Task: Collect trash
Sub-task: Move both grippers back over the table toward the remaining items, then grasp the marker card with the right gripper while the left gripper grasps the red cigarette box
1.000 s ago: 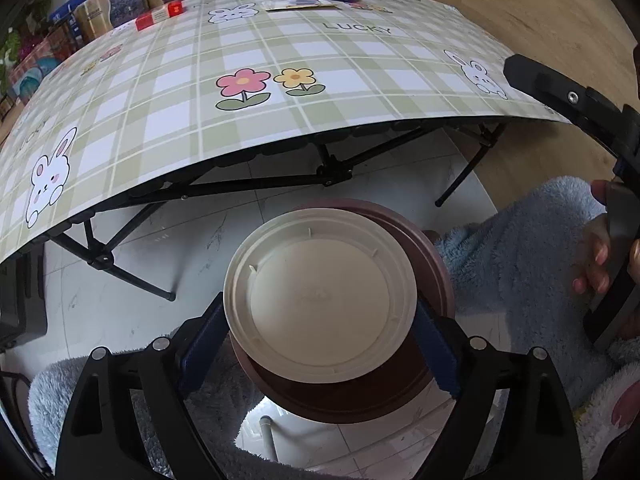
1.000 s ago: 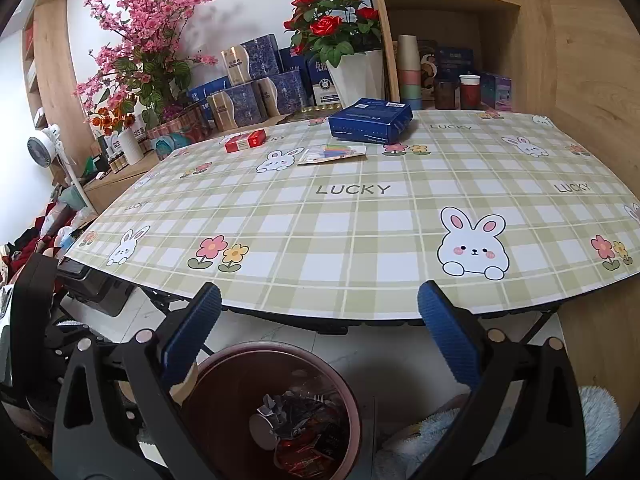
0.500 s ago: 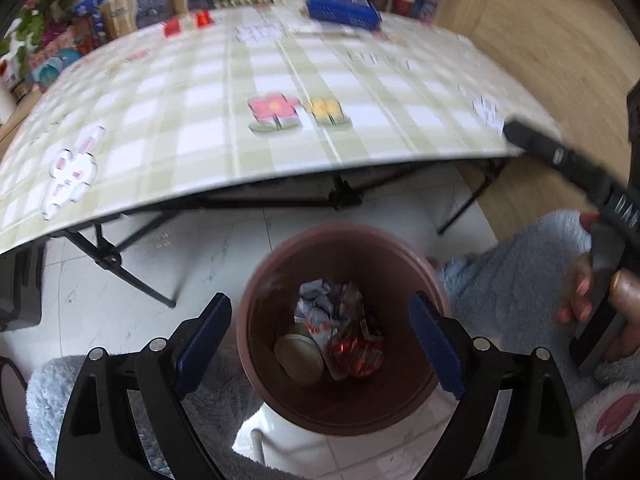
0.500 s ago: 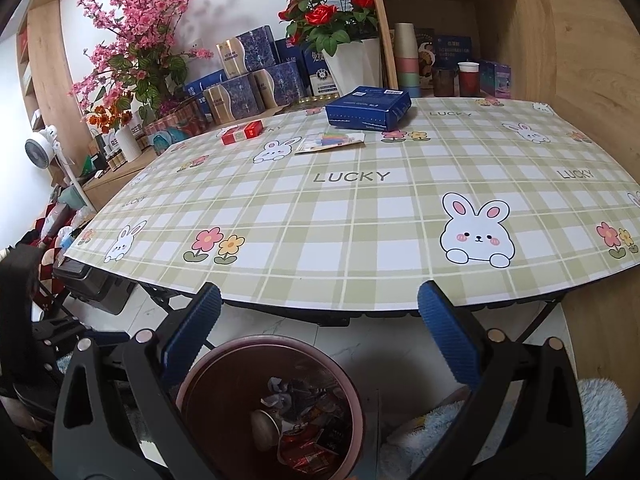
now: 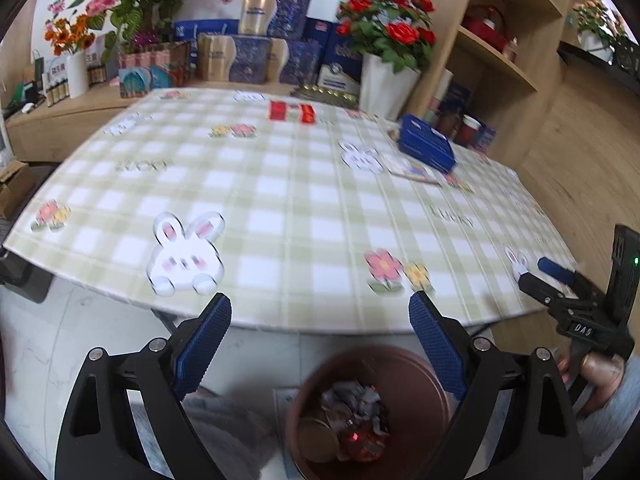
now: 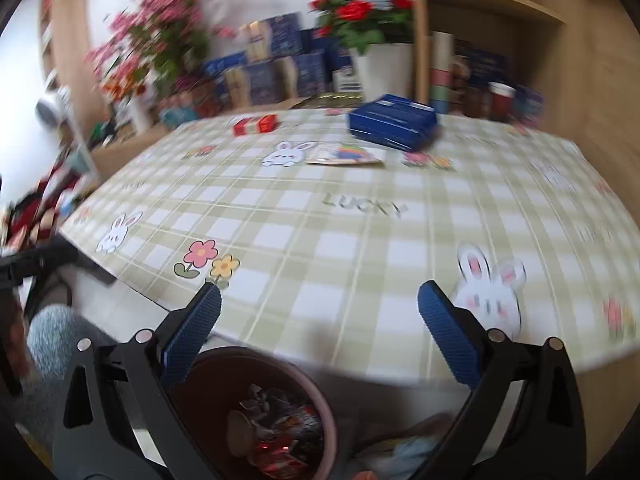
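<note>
A brown round bin (image 5: 420,368) stands on the floor in front of the table, with crumpled wrappers and a beige lid (image 5: 316,440) inside. My left gripper (image 5: 320,332) is open and empty, above the bin's near rim, pointed at the table edge. In the right wrist view the same bin (image 6: 304,384) sits low and left of centre, wrappers (image 6: 280,428) showing inside. My right gripper (image 6: 320,316) is open and empty over the table edge. On the table lie a blue box (image 6: 392,124), a colourful flat packet (image 6: 344,156) and a red box (image 6: 256,125).
The checked tablecloth (image 5: 288,208) covers a folding table. Behind it stand flower pots (image 5: 384,80), gift boxes and a wooden shelf unit (image 5: 500,40) at right. A hand in a fluffy grey sleeve holds the right gripper (image 5: 576,304) at the right edge.
The beige lid left my left gripper and dropped into the bin. Both grippers then tilted up from the bin toward the table top; the frames now are motion-blurred.
</note>
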Available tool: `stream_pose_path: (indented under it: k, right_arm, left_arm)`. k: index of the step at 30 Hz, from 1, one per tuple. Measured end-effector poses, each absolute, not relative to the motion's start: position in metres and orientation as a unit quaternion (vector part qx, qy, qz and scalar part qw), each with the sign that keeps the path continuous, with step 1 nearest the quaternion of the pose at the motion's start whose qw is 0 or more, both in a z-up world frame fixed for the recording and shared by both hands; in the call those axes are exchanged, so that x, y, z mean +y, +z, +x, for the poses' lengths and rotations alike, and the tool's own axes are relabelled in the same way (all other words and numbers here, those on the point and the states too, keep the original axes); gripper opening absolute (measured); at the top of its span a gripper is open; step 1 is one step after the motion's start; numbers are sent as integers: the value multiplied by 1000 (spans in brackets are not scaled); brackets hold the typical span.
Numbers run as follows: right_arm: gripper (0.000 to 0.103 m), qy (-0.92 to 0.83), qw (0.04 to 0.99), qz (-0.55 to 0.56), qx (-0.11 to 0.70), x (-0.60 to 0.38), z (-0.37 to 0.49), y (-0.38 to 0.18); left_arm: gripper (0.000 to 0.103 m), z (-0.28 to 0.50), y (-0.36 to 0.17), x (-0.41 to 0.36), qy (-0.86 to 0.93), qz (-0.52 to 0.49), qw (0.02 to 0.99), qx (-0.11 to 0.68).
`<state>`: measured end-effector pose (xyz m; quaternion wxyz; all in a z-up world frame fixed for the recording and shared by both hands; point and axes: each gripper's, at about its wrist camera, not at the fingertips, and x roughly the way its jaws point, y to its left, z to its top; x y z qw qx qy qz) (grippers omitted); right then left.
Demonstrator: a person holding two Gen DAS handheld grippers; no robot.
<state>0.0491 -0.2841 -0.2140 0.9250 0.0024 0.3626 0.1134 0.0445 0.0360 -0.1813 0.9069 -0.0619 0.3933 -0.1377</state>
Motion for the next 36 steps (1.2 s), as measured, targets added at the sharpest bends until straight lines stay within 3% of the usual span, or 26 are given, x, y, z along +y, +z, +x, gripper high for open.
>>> stream_pose_path:
  k: [12,14,16,21,27,36]
  right_arm:
    - [96,198,886,-149,393,-271,227,-199]
    - [93,203,879,-161,400,-267,250,-206]
    - [80,207,871,-166,414,-264,275,-218]
    - [70,219,847,-185,447,-258,319,-244]
    - [64,246,838,-146,465,-264,334,-258]
    - [49,270,841,-106,456,-261,324,-252]
  left_arm:
    - [88,158,-152,56,-124,-40,916,379]
    - [88,180,-150,55,-127,-42,915,382]
    - [88,201,-150,54,-129,-50,912,385]
    - [89,247,-150,52,-133,-69,907,393]
    - [89,287,-166,39,-136,-47,901,409]
    - [90,352,-188,18,-150,-62,889,428]
